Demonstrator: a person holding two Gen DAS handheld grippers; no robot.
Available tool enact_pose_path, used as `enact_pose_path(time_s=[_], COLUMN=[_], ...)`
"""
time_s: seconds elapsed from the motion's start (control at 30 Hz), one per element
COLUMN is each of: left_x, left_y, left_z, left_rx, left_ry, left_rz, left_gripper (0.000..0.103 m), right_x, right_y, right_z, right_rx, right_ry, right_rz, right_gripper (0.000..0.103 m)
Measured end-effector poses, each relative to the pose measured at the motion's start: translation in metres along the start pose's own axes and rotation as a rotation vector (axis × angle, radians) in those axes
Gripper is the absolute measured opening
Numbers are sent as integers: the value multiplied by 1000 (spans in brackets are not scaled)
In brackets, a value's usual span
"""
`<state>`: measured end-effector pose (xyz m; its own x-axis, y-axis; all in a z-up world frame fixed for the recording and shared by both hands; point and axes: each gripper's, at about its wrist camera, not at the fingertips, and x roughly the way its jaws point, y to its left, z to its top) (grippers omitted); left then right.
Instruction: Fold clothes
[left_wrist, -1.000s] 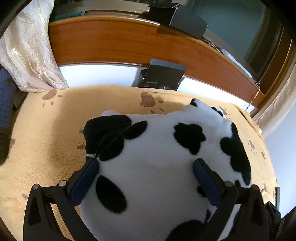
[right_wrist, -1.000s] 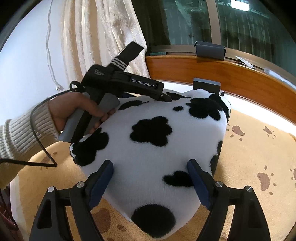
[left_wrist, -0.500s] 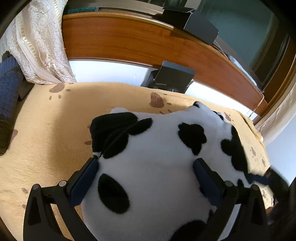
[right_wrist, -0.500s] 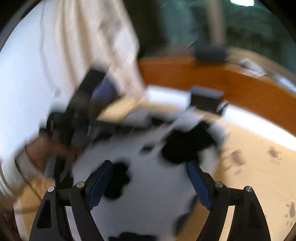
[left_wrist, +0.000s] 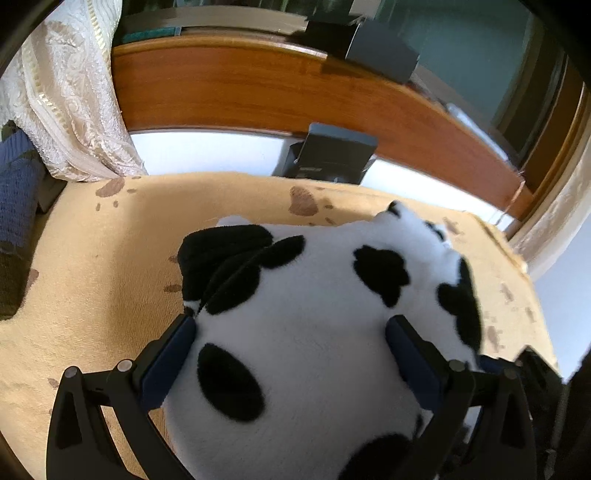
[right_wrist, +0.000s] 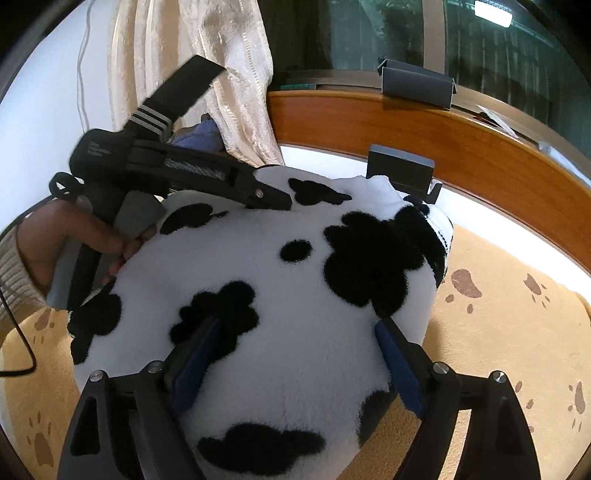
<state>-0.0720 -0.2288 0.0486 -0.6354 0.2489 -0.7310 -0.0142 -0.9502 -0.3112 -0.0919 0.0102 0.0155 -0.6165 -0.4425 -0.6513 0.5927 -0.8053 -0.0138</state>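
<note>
Fleece garment (left_wrist: 314, 332), cow-spotted, lies bunched on the paw-print blanket (left_wrist: 92, 277) beneath both spread-open, empty hand-held grippers, left (left_wrist: 291, 347) and right (right_wrist: 295, 354); flatten it before pinching an edge.

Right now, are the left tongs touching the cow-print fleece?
Touching. Right wrist view: left tongs rest their tip on the cow-print fleece, no gap visible.

The cow-print fleece garment (left_wrist: 303, 332) runs off the left-wrist picture's bottom edge. In the right-wrist view, it hides the left gripper's (right_wrist: 275, 199) fingertips, and the edge crops the sleeved forearm (right_wrist: 14, 266).
</note>
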Motion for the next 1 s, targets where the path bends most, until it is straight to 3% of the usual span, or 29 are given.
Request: enact_pose_path(time_s=[0.13,0.2,0.33,0.43,0.6,0.8,1.0], left_x=[-44,-67,-85,-74,-35,-6,1], left_y=[21,33,58,76,90,83,79], left_z=[-4,-8,-22,-35,-53,-55,-47], left_rx=[-119,-180,-236,-307,-474,-454,-382], left_ry=[-36,-50,-39,-2,126,145,140], left_rz=[-199,-291,-273,-272,-371,-433,-432], left_gripper=[103,103,103,103,103,103,103], right_x=[6,9,6,4,5,5,7], right_y=[-9,-17,-18,-17,-19,-19,-18], right_z=[3,2,1,1,2,2,2], right_rx=[38,77,96,95,98,98,98], right_ry=[11,29,28,26,26,26,27], right_rz=[-7,17,39,37,41,41,38], right_gripper=[101,102,102,102,102,102,102])
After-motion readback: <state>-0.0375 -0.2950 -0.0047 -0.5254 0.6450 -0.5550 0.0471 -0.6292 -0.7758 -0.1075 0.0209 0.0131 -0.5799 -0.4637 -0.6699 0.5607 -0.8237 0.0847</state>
